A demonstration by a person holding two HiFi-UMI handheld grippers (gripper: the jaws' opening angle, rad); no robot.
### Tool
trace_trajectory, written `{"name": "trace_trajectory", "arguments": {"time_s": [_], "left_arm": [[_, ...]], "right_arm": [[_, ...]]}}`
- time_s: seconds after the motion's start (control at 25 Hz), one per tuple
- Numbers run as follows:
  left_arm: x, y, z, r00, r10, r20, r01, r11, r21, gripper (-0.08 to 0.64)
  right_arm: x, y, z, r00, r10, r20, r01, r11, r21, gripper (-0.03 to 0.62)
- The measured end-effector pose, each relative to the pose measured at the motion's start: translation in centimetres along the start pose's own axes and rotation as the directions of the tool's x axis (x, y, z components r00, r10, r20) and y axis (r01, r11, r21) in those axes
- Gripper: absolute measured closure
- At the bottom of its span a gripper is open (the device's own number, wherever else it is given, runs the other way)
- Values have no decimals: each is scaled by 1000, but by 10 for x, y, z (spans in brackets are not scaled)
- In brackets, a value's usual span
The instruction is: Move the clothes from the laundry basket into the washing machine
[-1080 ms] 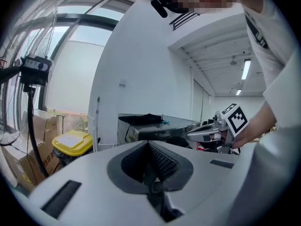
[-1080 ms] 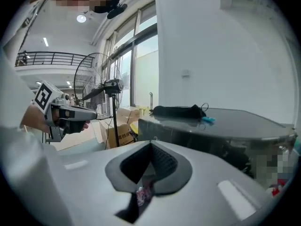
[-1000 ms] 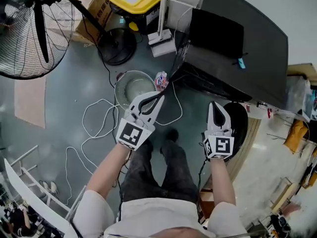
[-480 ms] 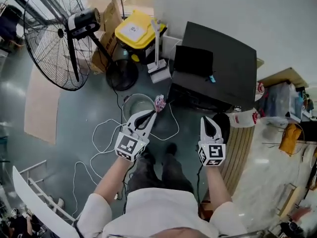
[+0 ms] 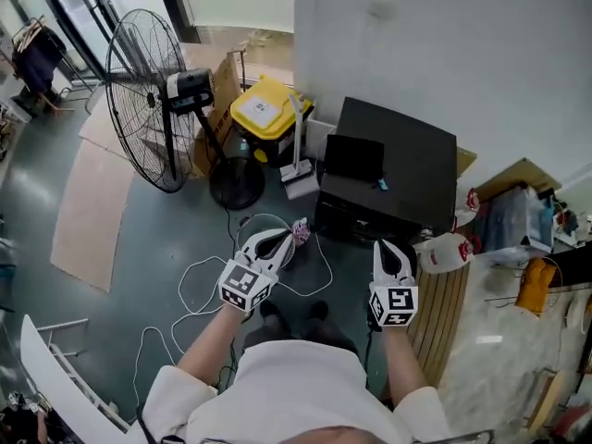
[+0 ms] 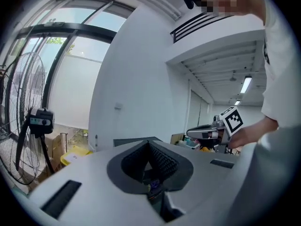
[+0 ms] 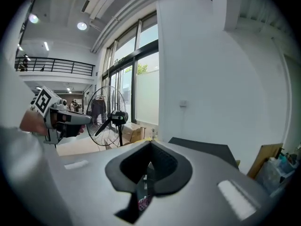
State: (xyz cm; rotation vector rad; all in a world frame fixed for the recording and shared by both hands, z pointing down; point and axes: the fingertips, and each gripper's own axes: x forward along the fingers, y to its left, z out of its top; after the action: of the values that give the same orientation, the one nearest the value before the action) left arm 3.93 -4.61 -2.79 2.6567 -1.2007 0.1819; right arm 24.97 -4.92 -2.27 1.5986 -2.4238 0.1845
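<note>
I stand over a grey floor with a gripper in each hand, both held out level in front of me. In the head view my left gripper (image 5: pixel 285 237) hangs above a round pale basket (image 5: pixel 252 222) on the floor, with a small colourful item (image 5: pixel 300 230) beside it. My right gripper (image 5: pixel 389 245) is in front of a black boxy machine (image 5: pixel 398 169). Both are shut with nothing held. In the left gripper view the left gripper (image 6: pixel 149 143) has its jaws together. The right gripper (image 7: pixel 150 143) looks the same in its own view. No clothes are in either grip.
A large standing fan (image 5: pixel 148 109) and a yellow-lidded bin (image 5: pixel 266 111) stand at the back left. White cables (image 5: pixel 199 280) loop over the floor. A white jug (image 5: pixel 446 252), wooden slats (image 5: pixel 442 313) and clutter (image 5: pixel 518 225) lie to the right. A white wall (image 5: pixel 416 44) rises behind.
Both grippers have risen with me, still shut and empty. The floor, basket and black machine now look smaller and farther below, and the whole fan has come into view.
</note>
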Motion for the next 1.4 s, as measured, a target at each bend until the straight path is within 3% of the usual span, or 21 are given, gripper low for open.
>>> {"name": "trace_trajectory", "arguments": {"time_s": [0.36, 0.88, 1.16, 1.4], "left_arm": [[-27, 4, 31, 1000, 24, 10, -24, 999, 35, 555], [-30, 29, 86, 993, 70, 99, -77, 995, 68, 555], [-40, 41, 104, 982, 113, 154, -119, 992, 33, 555], [-36, 37, 98, 981, 119, 154, -123, 992, 20, 554]], "right_arm": [[-29, 1, 42, 998, -11, 68, 14, 999, -43, 581], [-29, -10, 99, 986, 8, 166, 6, 996, -85, 581], [-31, -25, 107, 984, -8, 180, 25, 996, -90, 581], [-31, -18, 104, 984, 23, 179, -2, 993, -118, 581]]}}
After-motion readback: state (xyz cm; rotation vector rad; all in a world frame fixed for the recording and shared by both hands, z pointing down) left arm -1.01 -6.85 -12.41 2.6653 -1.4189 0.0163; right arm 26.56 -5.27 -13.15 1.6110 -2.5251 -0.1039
